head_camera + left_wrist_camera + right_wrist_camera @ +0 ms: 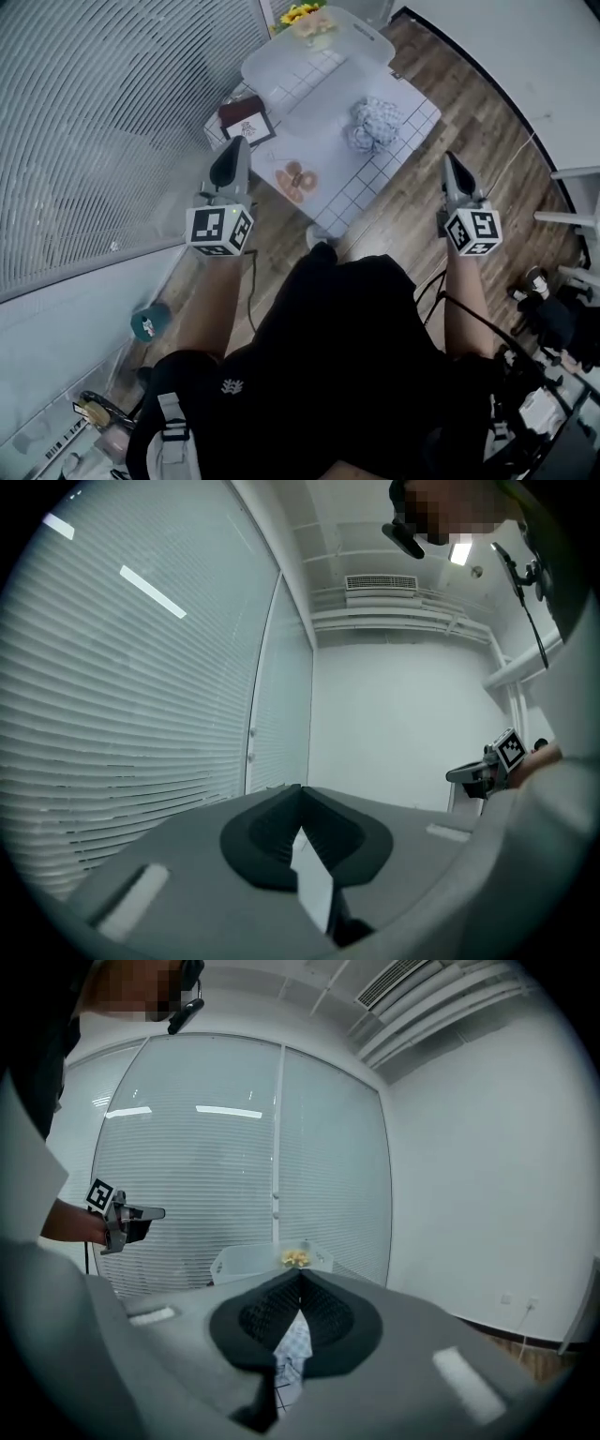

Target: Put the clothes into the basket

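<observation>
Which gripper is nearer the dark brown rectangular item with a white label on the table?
Left. The left gripper shows just below the dark brown item in the head view; the right gripper is far right, over the wooden floor.

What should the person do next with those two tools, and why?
Probably reach the right gripper toward the garment on the table and open its jaws: the garment lies outside the basket, and both this and the left gripper are short of it, jaws shut and empty.
</observation>
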The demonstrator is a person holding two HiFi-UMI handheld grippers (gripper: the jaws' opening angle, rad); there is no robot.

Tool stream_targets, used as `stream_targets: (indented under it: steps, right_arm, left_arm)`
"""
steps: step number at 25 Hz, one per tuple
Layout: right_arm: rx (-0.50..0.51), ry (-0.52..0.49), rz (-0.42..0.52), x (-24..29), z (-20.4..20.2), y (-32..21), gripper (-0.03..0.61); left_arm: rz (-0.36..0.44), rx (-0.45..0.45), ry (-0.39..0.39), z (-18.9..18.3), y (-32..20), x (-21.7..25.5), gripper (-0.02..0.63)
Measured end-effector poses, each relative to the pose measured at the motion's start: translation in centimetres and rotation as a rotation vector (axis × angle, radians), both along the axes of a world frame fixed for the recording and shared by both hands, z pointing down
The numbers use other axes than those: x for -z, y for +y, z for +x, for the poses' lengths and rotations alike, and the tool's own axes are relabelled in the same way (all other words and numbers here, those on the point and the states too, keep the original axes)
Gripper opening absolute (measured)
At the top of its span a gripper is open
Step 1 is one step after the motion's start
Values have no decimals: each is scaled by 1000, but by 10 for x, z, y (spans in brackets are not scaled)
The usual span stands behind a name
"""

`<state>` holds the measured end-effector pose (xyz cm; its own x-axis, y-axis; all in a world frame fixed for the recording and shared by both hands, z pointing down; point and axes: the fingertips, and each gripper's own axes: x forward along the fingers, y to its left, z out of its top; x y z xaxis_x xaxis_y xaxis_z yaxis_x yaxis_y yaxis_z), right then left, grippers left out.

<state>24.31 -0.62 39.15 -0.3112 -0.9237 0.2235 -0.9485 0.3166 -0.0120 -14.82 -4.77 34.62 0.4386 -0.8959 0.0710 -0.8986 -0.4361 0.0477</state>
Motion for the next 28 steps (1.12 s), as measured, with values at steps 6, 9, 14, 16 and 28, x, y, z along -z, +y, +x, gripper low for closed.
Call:
stream_targets:
  steps: [6,9,14,16,28]
  right_arm:
    - [-2,14,-26,-6,-17,-31,2]
    - [3,13,-27,-7,-24,-48,2]
    - [41,5,-31,-16,-39,-73,2]
    - [58,5,-32,-21,-44,-82,2]
    - [112,-15,-74,-82,-52,-130,2]
  left_arm:
    - [-5,-22,2,-8,-32,-12,8]
    - [-19,-16,11,-10,-42,-21,8]
    - [-31,11,22,-11,-52,-26,8]
    - [-30,15,18,-9,-55,-26,8]
    - [-75,74,-21,-1,-80,-53,8]
